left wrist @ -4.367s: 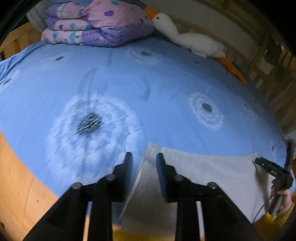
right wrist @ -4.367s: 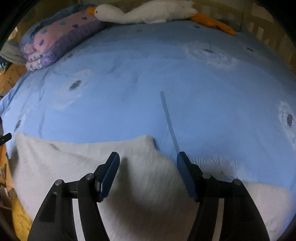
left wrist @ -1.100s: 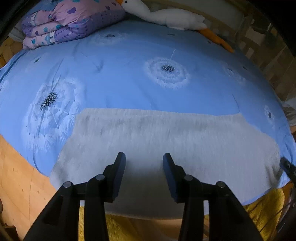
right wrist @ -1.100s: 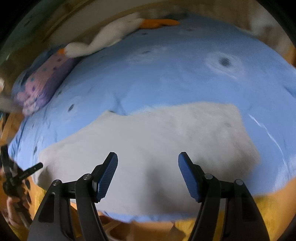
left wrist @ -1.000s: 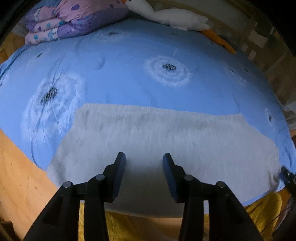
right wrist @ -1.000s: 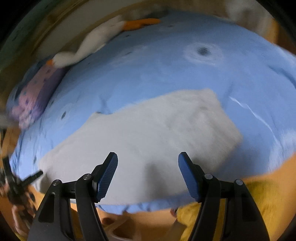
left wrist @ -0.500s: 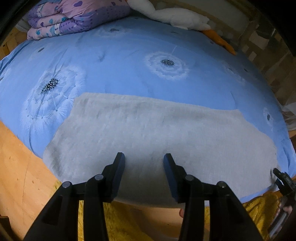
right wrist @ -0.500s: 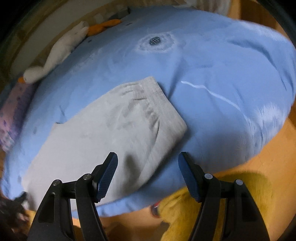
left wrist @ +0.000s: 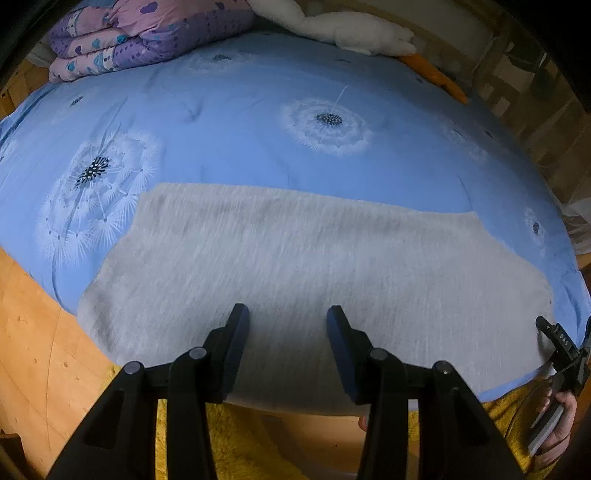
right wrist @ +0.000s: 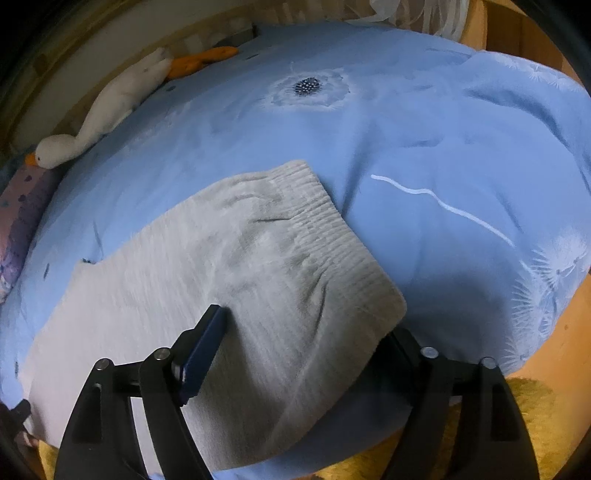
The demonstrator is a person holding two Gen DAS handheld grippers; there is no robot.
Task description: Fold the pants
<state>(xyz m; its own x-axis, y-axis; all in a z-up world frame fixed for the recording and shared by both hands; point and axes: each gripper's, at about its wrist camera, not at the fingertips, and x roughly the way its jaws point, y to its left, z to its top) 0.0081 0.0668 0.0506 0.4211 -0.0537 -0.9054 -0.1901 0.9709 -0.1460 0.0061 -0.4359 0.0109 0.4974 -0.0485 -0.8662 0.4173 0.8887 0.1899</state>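
Observation:
Grey pants point(left wrist: 295, 258) lie folded lengthwise across the blue dandelion bedspread point(left wrist: 240, 129), along its near edge. My left gripper point(left wrist: 287, 317) hovers open over the middle of their near edge, nothing between its fingers. At the far right end a hand holds my right gripper point(left wrist: 561, 343). In the right wrist view the pants point(right wrist: 221, 288) end in a ribbed waistband point(right wrist: 332, 229). My right gripper point(right wrist: 306, 332) stands open astride the waistband's near corner. Its left finger point(right wrist: 207, 336) lies over the cloth and the corner hides its right fingertip.
A folded purple quilt point(left wrist: 147, 33) and a white plush goose point(left wrist: 351, 29) lie at the bed's far side. Wooden floor point(left wrist: 29, 350) and a yellow rug point(left wrist: 240, 443) are below the near edge. A wooden rail point(left wrist: 535, 92) borders the right side.
The right gripper swung to the waistband end and sank, so the corner now sits between its fingers. The left gripper stayed almost still over the pants' middle.

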